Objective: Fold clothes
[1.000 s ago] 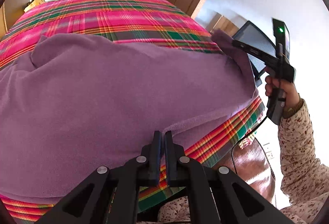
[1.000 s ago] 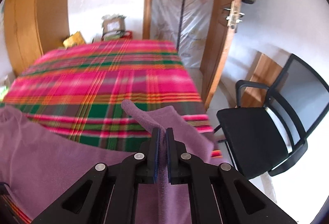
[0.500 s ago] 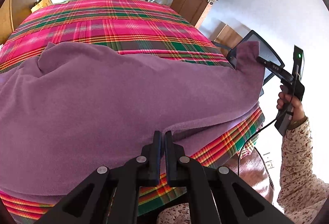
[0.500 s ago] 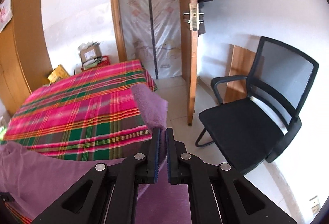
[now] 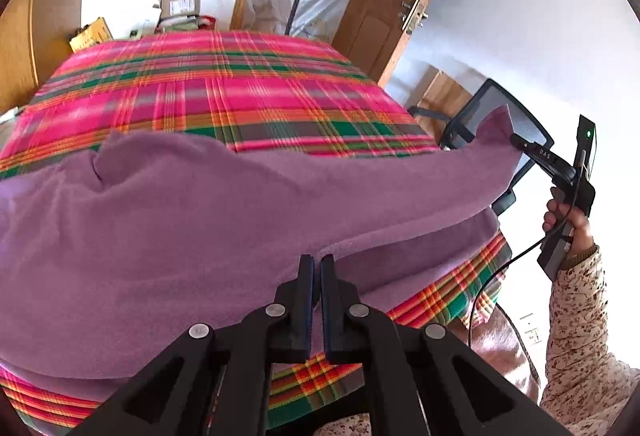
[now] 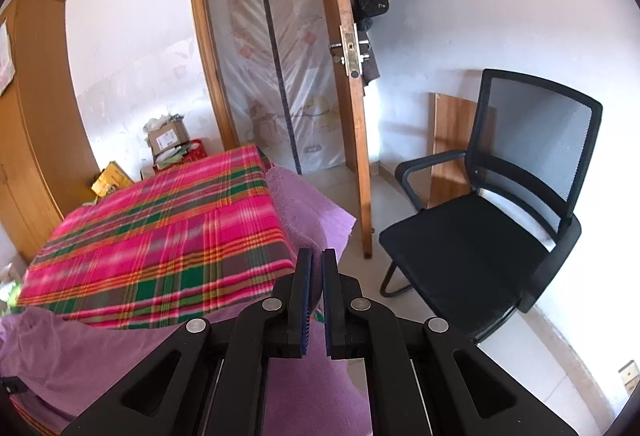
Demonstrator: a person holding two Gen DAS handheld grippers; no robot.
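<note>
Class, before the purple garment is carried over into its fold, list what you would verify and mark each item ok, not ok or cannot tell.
1. Left gripper shut on the purple garment: ok.
2. Right gripper shut on the garment's corner: ok.
3. Held corner lifted off the plaid blanket: ok.
4. Blanket beyond the garment free for landing: ok.
5. Garment clear of the office chair: ok.
6. Far edge lying flat: cannot tell.

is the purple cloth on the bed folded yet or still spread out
Mostly spread out. The purple cloth lies wide over the plaid bedspread, both claws pinching its near edge, the right claw lifting its corner.
</note>
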